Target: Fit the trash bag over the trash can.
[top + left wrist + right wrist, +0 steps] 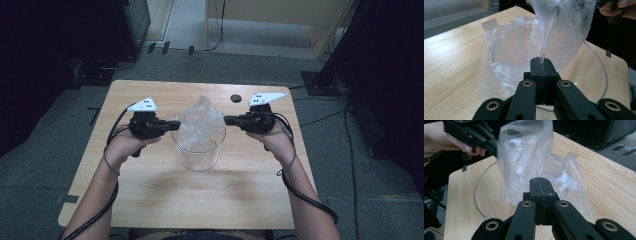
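Observation:
A clear plastic bag [200,120] rises crumpled out of a clear round container [197,157] at the middle of the wooden table [150,200]. My left gripper [176,123] comes in from the left at rim height. Its jaws [541,61] are shut on a taut fold of the bag's film [549,37]. From the right, my right gripper [227,120] reaches the bag's other edge. Its jaws [540,181] are shut, with the film [524,162] meeting their tips. The container's thin rim [475,192] curves below the bag.
A small black round mark [235,98] lies on the table behind the right gripper. Cables [310,200] trail from both grippers along the forearms. Dark stands and a wooden cabinet [280,20] sit on the floor beyond the table.

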`<state>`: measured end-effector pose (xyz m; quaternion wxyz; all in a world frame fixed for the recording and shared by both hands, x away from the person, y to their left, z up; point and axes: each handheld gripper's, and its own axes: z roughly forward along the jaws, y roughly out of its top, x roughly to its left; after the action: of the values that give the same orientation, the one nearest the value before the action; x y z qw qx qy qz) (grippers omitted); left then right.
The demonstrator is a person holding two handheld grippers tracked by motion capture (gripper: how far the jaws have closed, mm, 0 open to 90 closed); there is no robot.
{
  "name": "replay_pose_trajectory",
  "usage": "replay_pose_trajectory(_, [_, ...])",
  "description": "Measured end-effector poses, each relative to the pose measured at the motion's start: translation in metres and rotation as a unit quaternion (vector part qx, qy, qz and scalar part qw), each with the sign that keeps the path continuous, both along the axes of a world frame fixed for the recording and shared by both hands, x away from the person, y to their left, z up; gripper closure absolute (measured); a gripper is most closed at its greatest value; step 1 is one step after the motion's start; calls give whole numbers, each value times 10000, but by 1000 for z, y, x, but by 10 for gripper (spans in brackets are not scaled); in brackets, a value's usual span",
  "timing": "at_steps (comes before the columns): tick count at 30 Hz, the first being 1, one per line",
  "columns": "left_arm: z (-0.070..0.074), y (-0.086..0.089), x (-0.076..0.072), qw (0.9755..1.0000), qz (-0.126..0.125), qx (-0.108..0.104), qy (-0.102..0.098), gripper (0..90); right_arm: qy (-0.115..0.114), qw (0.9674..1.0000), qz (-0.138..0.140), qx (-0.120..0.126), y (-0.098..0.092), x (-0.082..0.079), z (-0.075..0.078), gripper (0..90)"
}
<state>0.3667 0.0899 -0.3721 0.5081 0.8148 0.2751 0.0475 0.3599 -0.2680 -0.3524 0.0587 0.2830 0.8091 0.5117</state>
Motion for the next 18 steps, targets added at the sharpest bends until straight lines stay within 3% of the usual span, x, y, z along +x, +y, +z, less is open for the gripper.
replay_pose_trajectory(6, [8, 15, -4, 9999, 127, -71, -43, 896, 46, 9999, -127, -84, -15, -1, 3, 900])
replay_pose_trajectory(12, [11, 20, -9, 9999, 57, -63, -89, 896, 56, 9998, -122, -139, -22, -4, 5, 900])
replay_pose_trajectory(15, [8, 18, -11, 10000, -17, -10, -14, 892, 17, 9987, -156, -476, -20, -5, 5, 900])
replay_pose_trajectory(18, [6, 19, -13, 10000, -45, -30, 35, 878, 42, 9987, -52, -508, -18, -8, 5, 900])
